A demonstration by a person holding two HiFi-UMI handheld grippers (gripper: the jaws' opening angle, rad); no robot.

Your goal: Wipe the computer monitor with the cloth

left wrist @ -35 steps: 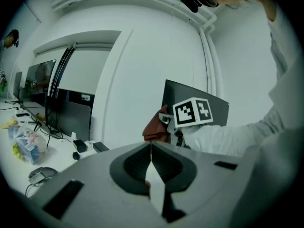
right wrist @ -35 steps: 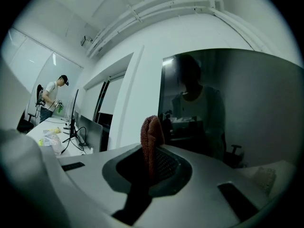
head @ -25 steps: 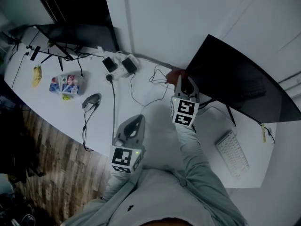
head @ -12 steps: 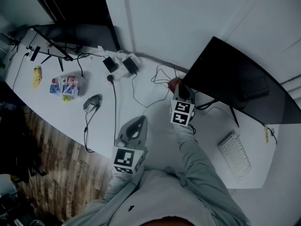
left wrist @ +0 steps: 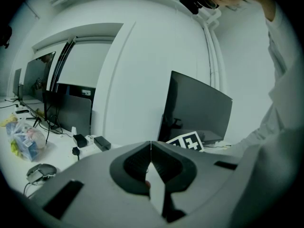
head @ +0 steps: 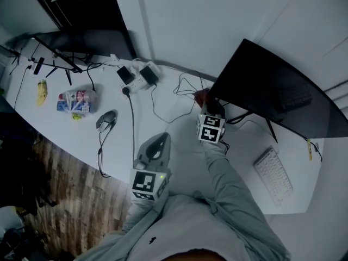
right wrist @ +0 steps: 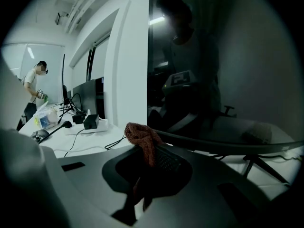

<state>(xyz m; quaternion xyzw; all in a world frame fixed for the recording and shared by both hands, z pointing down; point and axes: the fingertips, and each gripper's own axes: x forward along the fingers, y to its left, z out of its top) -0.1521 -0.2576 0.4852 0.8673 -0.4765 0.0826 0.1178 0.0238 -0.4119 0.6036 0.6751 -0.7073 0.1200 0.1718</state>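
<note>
The black computer monitor [head: 272, 86] stands tilted at the right of the white desk [head: 179, 156]. My right gripper [head: 209, 106] is shut on a reddish-brown cloth [head: 201, 97] at the monitor's lower left corner. In the right gripper view the cloth [right wrist: 142, 137] bunches out of the jaws right at the dark screen [right wrist: 213, 80], which reflects a person. My left gripper [head: 159, 139] hovers over the desk's near side, shut and empty. In the left gripper view its tips [left wrist: 151, 144] meet, with the monitor [left wrist: 199, 108] beyond.
A white keyboard [head: 273, 174] lies under the monitor's right end. Loose cables [head: 163, 105], a power strip [head: 140, 78], a mouse [head: 106, 118] and a snack bag [head: 76, 100] lie to the left. A second monitor [head: 87, 39] stands far left. A person [right wrist: 33, 82] stands far off.
The right gripper with the cloth has shifted slightly along the monitor's lower left corner. The left gripper has stayed where it was.
</note>
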